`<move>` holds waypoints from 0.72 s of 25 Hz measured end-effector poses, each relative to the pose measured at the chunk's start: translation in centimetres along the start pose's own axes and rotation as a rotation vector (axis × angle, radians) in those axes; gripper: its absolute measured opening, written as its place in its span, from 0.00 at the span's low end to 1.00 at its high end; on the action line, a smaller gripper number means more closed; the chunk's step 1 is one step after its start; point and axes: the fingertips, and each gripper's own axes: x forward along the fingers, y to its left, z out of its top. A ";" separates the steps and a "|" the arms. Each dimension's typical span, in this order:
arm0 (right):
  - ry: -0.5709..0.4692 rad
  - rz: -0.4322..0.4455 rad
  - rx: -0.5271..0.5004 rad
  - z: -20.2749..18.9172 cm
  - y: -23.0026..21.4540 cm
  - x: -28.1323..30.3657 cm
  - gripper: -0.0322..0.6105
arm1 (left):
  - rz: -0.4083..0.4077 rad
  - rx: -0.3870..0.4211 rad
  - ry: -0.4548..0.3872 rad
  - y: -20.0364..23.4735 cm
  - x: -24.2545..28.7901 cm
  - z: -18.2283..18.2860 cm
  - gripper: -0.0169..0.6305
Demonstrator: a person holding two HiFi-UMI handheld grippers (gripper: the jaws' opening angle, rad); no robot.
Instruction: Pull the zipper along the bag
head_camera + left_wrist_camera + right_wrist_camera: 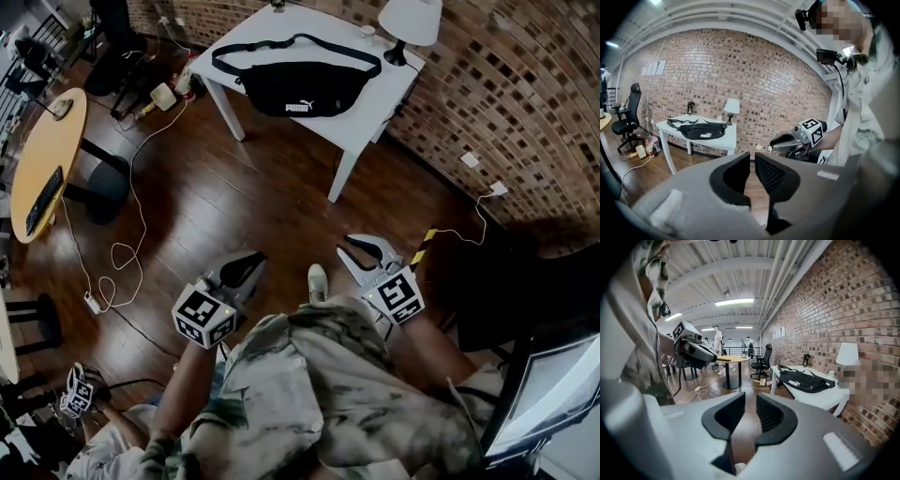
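A black waist bag (295,89) with a white logo lies on a white table (375,103) against the brick wall, several steps from me. It also shows as the bag (701,131) and the bag (804,379), small and far. My left gripper (251,261) and right gripper (352,248) hang over the wooden floor in front of my body, well short of the table. In the left gripper view the left gripper (752,161) has its jaws nearly together with nothing between them. The right gripper (751,401) looks the same, holding nothing.
A white lamp (410,21) stands on the table's far right corner. A round wooden table (47,159) with a keyboard is at the left, a white cable (122,253) trails over the floor, and a monitor (548,394) stands at my right. An office chair (762,363) sits beyond.
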 end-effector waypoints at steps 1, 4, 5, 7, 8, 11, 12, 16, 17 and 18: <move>-0.004 -0.002 0.001 0.2 1.5 -0.3 0.18 | -0.003 0.005 -0.010 -0.6 -1.3 -0.5 0.08; -0.016 -0.010 0.005 0.7 6.1 -1.4 0.18 | -0.018 0.023 -0.021 -2.2 -4.9 -2.2 0.08; -0.013 -0.016 0.003 0.9 7.5 -1.8 0.18 | -0.026 0.033 -0.019 -2.7 -6.1 -2.8 0.08; 0.003 -0.032 0.009 0.8 10.4 -3.0 0.17 | -0.055 0.053 -0.019 -4.1 -8.0 -3.9 0.08; 0.009 -0.037 0.016 0.7 11.8 -3.7 0.17 | -0.071 0.055 -0.021 -4.9 -8.9 -4.5 0.08; 0.005 -0.047 0.020 0.6 15.4 -5.9 0.17 | -0.093 0.024 -0.020 -7.1 -11.2 -6.7 0.08; 0.002 -0.052 0.022 0.6 16.3 -6.5 0.17 | -0.095 0.013 -0.015 -7.5 -11.7 -7.5 0.08; -0.001 -0.070 0.038 0.0 18.7 -8.7 0.17 | -0.112 0.005 -0.005 -9.5 -12.6 -9.2 0.08; 0.001 -0.071 0.037 -0.2 19.0 -9.2 0.17 | -0.119 0.005 -0.008 -10.1 -12.5 -9.4 0.08; 0.001 -0.072 0.036 -0.4 19.3 -9.6 0.17 | -0.125 0.006 -0.009 -10.6 -12.3 -9.5 0.08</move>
